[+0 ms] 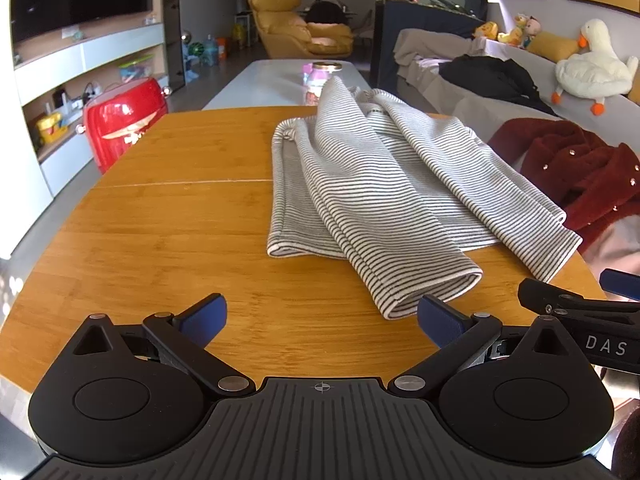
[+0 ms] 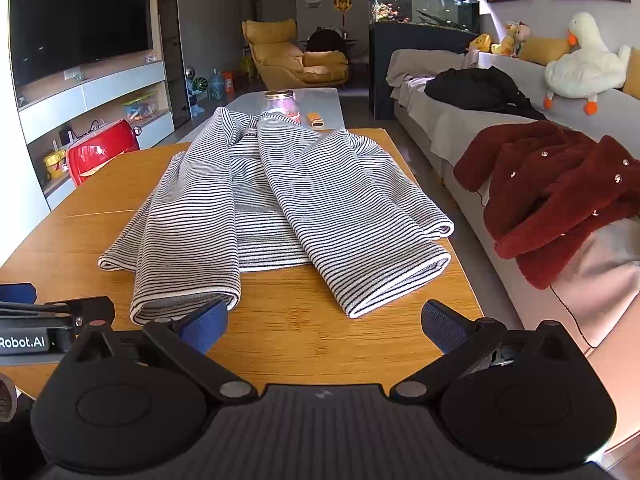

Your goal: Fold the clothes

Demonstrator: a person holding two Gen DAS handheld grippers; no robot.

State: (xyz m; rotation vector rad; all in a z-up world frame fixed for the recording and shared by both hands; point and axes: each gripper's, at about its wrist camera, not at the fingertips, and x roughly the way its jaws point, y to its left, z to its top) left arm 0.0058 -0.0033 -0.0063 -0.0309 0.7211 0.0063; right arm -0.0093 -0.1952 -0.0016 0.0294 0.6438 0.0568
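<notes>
A: Where do the grippers stand?

B: The left gripper (image 1: 322, 320) is spread wide, holding nothing, low over the near edge of the honey-coloured wooden table (image 1: 160, 216). The right gripper (image 2: 324, 326) is likewise spread and empty, just beside it.

A: And the garment?

B: The grey-and-white striped knit top (image 2: 256, 200) lies ahead of both, its long axis running away from them toward the far edge. Both sleeves are laid lengthwise over the body, cuffs toward the grippers.

A: Which is nearer?

B: The left sleeve cuff (image 2: 184, 304) almost meets the right gripper's left finger (image 2: 206, 326); the right cuff (image 2: 396, 292) sits ahead of its other finger. I judge it partly folded.
</notes>
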